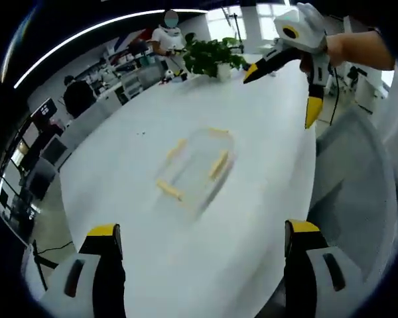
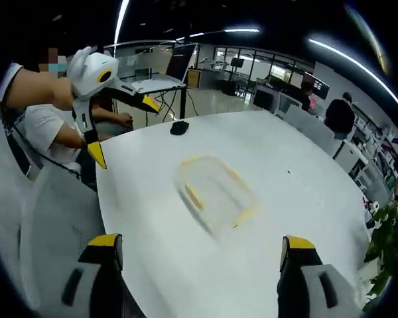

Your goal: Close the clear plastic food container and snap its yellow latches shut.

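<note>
Both tools, left (image 1: 198, 233) and right (image 2: 199, 242), gape wide, empty, above the white round desk (image 1: 265, 139); one clear plastic food container with yellow latches (image 1: 195, 168) sits at twelve o'clock.

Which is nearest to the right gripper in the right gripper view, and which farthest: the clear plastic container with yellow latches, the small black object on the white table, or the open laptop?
1. Clear plastic container with yellow latches: mid-table, straight ahead of the right gripper.
2. Small black object: near the table's far edge.
3. Open laptop: beyond the table, on a stand.
</note>
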